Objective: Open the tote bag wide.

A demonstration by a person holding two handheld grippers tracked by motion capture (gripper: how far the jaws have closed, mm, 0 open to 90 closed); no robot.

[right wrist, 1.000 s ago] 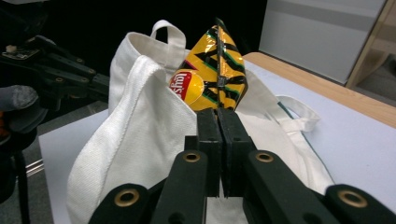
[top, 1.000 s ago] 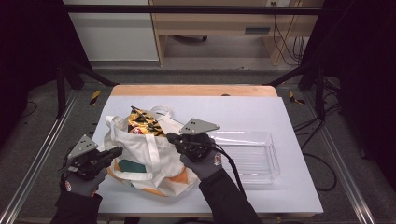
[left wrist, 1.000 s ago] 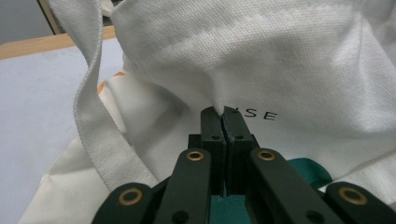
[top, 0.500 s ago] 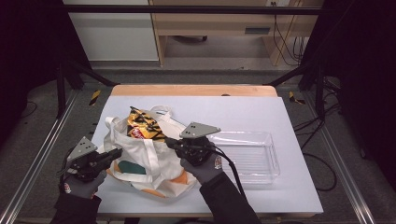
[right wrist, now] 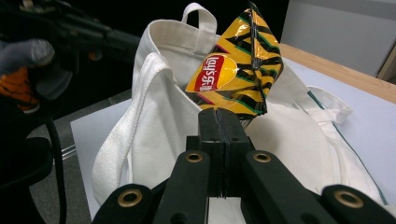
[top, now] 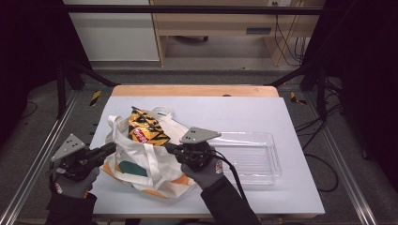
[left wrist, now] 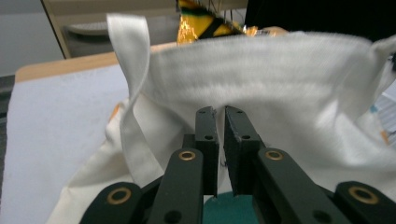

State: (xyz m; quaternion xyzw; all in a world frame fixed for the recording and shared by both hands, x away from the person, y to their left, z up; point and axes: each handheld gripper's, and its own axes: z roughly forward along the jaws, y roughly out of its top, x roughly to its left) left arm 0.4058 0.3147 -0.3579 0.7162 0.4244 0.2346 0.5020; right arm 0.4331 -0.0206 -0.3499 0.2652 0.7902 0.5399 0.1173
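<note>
Jaws: left gripper [left wrist: 221,112] nearly closed, pinching the near rim of the white tote bag [top: 141,159]; right gripper [right wrist: 220,114] fully closed on the opposite rim — apparently to hold the mouth spread. Contents: yellow chip bag [top: 143,127], upright, half out of the opening. Adjacent: clear plastic tray [top: 270,161] at right on the table [top: 291,192], likely the destination.

A clear plastic tray [top: 248,154] sits near the desk's [top: 234,112] right edge, empty and flat on the white top. A wooden strip [top: 192,90] runs along the desk's far edge. Beyond it stand a white cabinet [top: 112,30] and a wooden shelf unit [top: 211,23], with cables [top: 281,35] hanging down at the right. Metal rails [top: 33,159] flank the desk on the grey floor.
</note>
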